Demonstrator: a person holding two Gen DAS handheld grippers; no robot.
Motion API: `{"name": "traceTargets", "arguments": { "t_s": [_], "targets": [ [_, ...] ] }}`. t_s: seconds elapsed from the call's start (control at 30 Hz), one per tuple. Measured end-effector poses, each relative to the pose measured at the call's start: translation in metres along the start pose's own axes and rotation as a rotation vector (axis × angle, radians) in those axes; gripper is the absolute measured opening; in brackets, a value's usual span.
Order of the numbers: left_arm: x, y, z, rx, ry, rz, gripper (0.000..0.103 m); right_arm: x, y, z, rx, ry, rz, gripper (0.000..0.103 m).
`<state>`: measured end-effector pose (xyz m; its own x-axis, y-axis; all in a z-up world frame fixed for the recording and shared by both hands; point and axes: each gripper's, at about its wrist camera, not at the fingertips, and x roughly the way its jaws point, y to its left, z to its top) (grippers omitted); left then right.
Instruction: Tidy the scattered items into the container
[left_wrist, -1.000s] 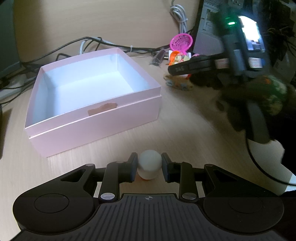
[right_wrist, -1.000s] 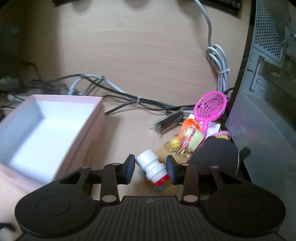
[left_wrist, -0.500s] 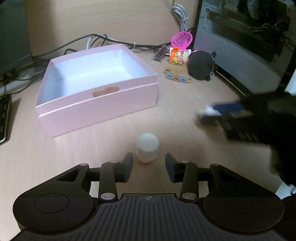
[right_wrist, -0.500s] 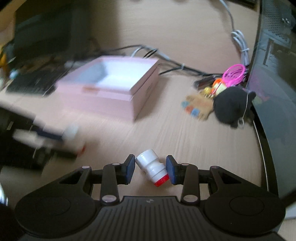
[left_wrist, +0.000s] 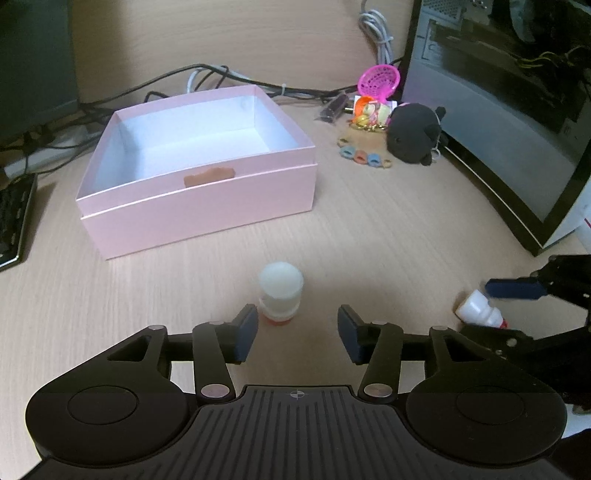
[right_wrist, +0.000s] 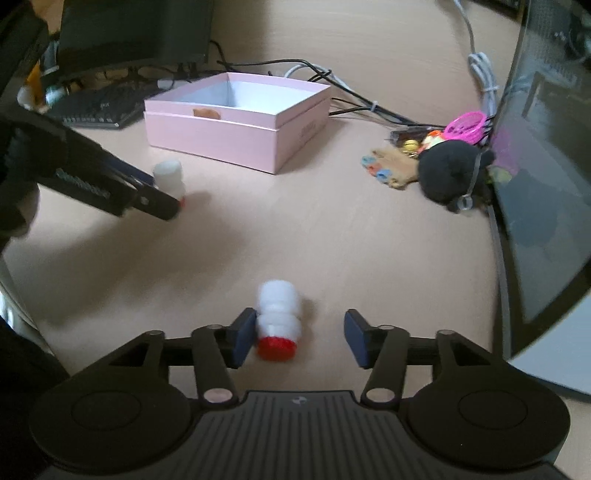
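Observation:
The pink box, white inside, stands empty at the back left of the desk. My left gripper is opening; a small white bottle stands upright on the desk just ahead of its left finger, free of both pads. My right gripper is also opening. A second white bottle with a red cap lies on the desk between its jaws, close against the left pad and well clear of the right pad. In the left wrist view this bottle shows at the far right.
A black plush toy, a pink toy sieve, a strip of coloured rings and small trinkets are piled at the back right beside a computer case. Cables run behind the box; a keyboard lies left.
Both grippers have let go of their bottles. The left one drew back, leaving its bottle upright. The right one swung from the pile to the desk's front, and its bottle now lies down.

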<state>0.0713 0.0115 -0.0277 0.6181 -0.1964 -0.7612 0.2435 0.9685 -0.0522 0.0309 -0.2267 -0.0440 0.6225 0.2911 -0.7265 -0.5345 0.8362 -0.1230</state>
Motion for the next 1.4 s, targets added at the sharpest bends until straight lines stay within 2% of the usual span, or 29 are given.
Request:
{"name": "traceTargets", "arguments": {
  "t_s": [0.1,0.27,0.47,0.5,0.53,0.57,0.6,0.7,0.77,0.9,1.13,1.23,1.3,1.4],
  "targets": [
    [-0.002,-0.001,-0.002,-0.004,0.003,0.013,0.056,-0.006,-0.011,-0.005,0.033,-0.003,-0.039,0.055],
    [-0.005,0.002,-0.006,-0.024,0.014,0.042,0.061,-0.01,-0.015,-0.007,0.13,-0.02,-0.001,0.055],
    [-0.007,0.001,-0.009,-0.031,0.024,0.058,0.064,0.006,-0.005,-0.002,0.212,-0.008,-0.01,0.055],
    [-0.007,0.0,-0.009,-0.029,0.025,0.06,0.064,0.006,-0.004,-0.002,0.207,-0.011,-0.017,0.053],
    [-0.007,-0.001,-0.009,-0.027,0.026,0.06,0.064,0.006,-0.004,-0.002,0.204,-0.014,-0.019,0.041],
    [-0.007,-0.002,-0.009,-0.025,0.025,0.06,0.064,0.005,-0.004,-0.002,0.204,-0.017,-0.022,0.039],
    [-0.007,-0.003,-0.009,-0.021,0.023,0.058,0.064,0.004,-0.004,-0.002,0.207,-0.018,-0.025,0.032],
    [-0.007,-0.006,-0.008,0.003,0.006,0.059,0.063,-0.002,-0.007,-0.004,0.223,-0.028,-0.019,0.026],
    [-0.005,-0.008,-0.006,0.028,-0.015,0.062,0.062,-0.005,-0.007,-0.005,0.224,-0.04,-0.021,0.026],
    [0.006,-0.011,0.001,0.065,-0.047,0.084,0.055,-0.01,-0.004,-0.007,0.196,-0.039,-0.035,0.026],
    [0.016,-0.011,0.005,0.095,-0.057,0.088,0.051,-0.012,-0.008,-0.014,0.2,-0.017,-0.04,0.029],
    [0.021,-0.009,0.004,0.085,-0.048,0.082,0.039,-0.009,-0.005,-0.014,0.188,-0.006,-0.039,0.029],
    [0.02,-0.008,0.003,0.08,-0.048,0.078,0.029,-0.008,-0.002,-0.012,0.166,-0.004,-0.037,0.025],
    [0.014,-0.007,0.0,0.082,-0.061,0.073,0.029,-0.007,0.003,-0.006,0.13,-0.006,-0.026,0.025]
  ]
}}
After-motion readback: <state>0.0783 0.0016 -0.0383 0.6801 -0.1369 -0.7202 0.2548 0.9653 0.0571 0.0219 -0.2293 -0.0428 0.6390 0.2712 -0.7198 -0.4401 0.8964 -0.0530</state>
